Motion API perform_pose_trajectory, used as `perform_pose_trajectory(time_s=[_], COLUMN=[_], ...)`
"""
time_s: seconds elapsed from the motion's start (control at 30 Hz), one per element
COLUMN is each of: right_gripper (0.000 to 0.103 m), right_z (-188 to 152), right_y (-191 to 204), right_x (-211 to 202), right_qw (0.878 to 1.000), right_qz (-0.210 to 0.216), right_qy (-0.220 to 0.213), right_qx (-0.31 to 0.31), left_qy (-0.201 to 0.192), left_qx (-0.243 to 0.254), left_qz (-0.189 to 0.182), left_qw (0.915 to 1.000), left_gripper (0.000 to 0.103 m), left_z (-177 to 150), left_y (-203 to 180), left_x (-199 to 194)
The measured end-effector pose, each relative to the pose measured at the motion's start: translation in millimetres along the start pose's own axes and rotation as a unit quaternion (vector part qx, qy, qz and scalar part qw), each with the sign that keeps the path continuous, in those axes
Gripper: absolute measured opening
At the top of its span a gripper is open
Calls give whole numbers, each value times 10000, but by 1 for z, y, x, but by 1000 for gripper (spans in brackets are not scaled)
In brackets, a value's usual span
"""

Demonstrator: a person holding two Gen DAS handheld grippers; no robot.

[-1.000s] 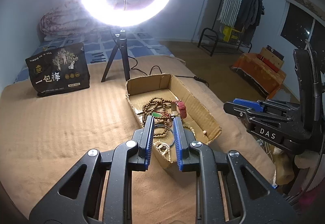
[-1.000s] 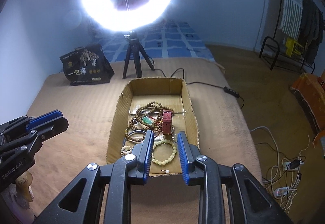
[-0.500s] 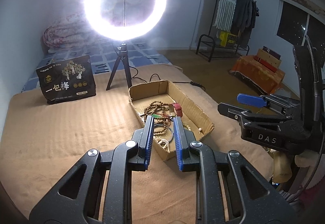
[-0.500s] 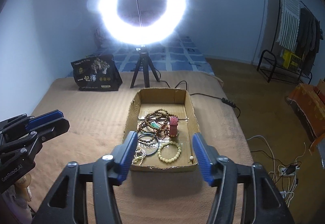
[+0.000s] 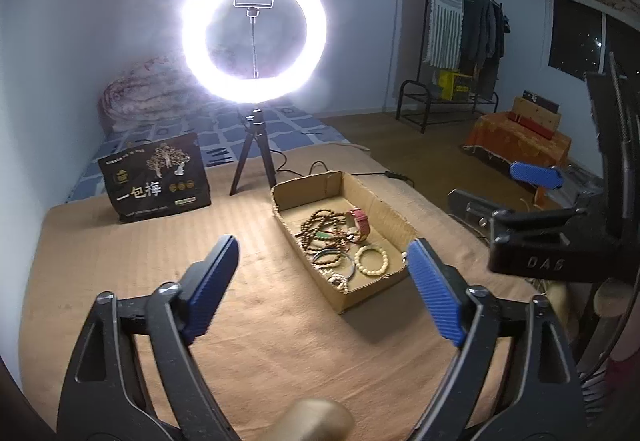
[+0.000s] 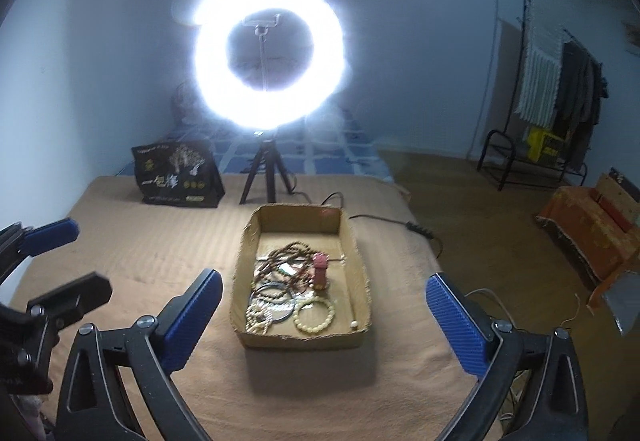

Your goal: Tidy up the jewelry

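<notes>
While both pairs of tongs stood nearly closed over the cardboard box [image 6: 301,337] a second ago, they now gape wide and hold nothing; the left tongs [image 5: 322,291] opened only in the last half second, the right tongs [image 6: 322,315] slightly sooner; both cameras have also drawn back and up, so the box looks smaller and lies wholly beyond the blue pads. To my reading this means the jewelry is already gathered and released, and the task is at or near its end, or else the hands are resetting for another pick. All the pieces lie inside the box on the tan bed cover [image 5: 132,253]: a tangle of brown bead strands [image 6: 286,261] mid-box, a red strap piece [image 6: 320,270] just right of them, a dark bangle [image 6: 272,295] and a pale bead bracelet [image 6: 314,315] toward the near wall. The right view looks straight down the box's length and shows a single loose bead [image 6: 353,325] in the near right corner, which the left view hides behind the tongs' pad; the left view shows the box from its left side, the right tongs hanging well apart from it at the bed's edge, and a window [image 5: 580,41] that the right view lacks.
</notes>
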State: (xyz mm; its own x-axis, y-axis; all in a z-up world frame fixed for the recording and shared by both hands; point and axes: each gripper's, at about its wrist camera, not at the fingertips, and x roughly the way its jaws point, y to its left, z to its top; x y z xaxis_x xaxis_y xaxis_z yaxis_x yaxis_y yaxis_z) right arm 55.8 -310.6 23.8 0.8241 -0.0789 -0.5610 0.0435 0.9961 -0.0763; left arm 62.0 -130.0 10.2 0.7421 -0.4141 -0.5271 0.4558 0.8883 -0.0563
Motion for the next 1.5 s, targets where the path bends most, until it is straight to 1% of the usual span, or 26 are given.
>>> perform_pose_trajectory(time_s=[0.07,0.17,0.43,0.6,1.5], right_gripper=[103,103,103,103,103], right_z=[0,-1,-1,-2,-3], right_y=[-3,-6,-8,-9,-11], right_x=[-1,0,0,-1,1], right_qw=[10000,10000,9999,9999,9999], right_qz=[-11,-17,17,15,13], right_qy=[-11,6,50,56,70], right_qx=[22,80,115,98,119], left_qy=[3,48,222,204,198], left_qx=[-55,-80,-22,24,48], left_qz=[44,110,423,463,523], left_qw=[10000,9999,9989,9987,9984], left_gripper=[97,98,100,102,102], left_z=[0,-1,-5,-5,-5], left_y=[1,1,-1,-4,-2], left_x=[-1,0,8,9,9])
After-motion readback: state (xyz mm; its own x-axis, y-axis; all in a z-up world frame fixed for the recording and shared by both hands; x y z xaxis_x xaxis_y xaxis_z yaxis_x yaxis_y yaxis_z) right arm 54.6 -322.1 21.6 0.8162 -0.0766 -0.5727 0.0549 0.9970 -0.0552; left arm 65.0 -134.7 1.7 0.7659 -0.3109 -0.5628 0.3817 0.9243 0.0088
